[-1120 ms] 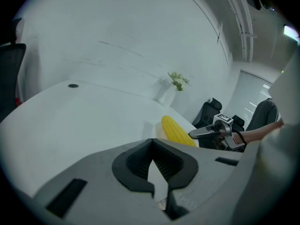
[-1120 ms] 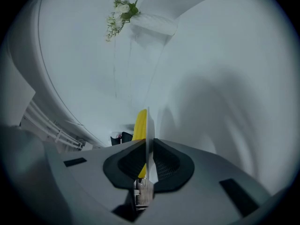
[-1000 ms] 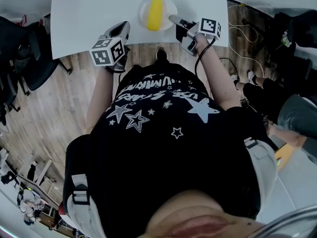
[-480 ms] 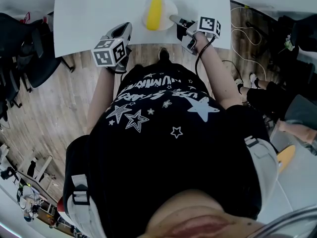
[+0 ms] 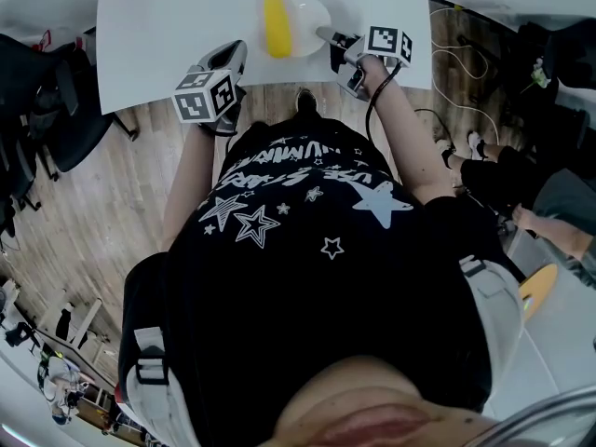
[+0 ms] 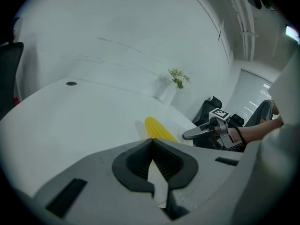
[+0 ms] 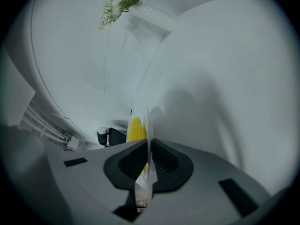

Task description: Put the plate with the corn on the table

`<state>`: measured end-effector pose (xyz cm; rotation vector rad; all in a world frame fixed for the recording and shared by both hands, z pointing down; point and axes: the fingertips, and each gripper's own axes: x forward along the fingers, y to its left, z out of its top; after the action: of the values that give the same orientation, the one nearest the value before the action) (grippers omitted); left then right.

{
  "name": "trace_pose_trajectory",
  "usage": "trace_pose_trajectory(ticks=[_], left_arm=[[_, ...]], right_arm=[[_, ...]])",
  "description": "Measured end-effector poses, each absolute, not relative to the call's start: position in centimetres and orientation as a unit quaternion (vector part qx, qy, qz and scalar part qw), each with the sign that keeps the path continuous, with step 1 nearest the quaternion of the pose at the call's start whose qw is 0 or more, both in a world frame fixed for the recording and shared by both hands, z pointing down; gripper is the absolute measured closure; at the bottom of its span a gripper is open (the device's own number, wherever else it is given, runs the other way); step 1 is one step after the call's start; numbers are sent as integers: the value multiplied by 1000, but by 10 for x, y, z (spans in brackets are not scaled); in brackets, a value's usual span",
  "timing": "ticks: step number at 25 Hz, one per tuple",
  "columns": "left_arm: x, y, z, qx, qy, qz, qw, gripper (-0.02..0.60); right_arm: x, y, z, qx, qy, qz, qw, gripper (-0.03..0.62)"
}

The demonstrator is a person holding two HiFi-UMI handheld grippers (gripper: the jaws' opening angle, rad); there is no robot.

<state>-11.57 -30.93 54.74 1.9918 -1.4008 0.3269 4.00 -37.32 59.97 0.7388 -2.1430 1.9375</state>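
A white plate (image 5: 305, 12) sits on the white table (image 5: 158, 26) near its front edge. A yellow corn cob (image 5: 274, 13) lies at the plate's left side. My right gripper (image 5: 322, 34) comes in from the right and is shut on the plate's near right rim; its jaws have just been closing on that rim. In the right gripper view the rim (image 7: 148, 118) shows edge-on between the pads, with the corn (image 7: 135, 128) behind it. My left gripper (image 5: 234, 54) rests at the table edge left of the plate, shut and holding nothing. The left gripper view shows the corn (image 6: 157, 128) ahead.
A small plant in a white vase (image 6: 176, 78) stands at the table's far side. Black chairs (image 5: 42, 110) are on the wooden floor to the left. On the right there are cables (image 5: 456, 59) and another person's legs (image 5: 521, 194).
The plate has shifted slightly away from me in the right gripper's hold, and the corn now lies at the plate's left side instead of its middle. The left gripper has stayed put.
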Motion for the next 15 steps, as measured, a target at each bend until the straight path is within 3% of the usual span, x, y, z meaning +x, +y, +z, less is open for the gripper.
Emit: trace_pose_trajectory(ticks=[9,15], left_arm=[[-111,-309,550,767,-532,125,337,577],[-116,-307,550,769,-529,124,337,577]], right_arm=[[51,-375,607,309,-714,615,132,574],[51,-372,615,352,-720,566,195,534]])
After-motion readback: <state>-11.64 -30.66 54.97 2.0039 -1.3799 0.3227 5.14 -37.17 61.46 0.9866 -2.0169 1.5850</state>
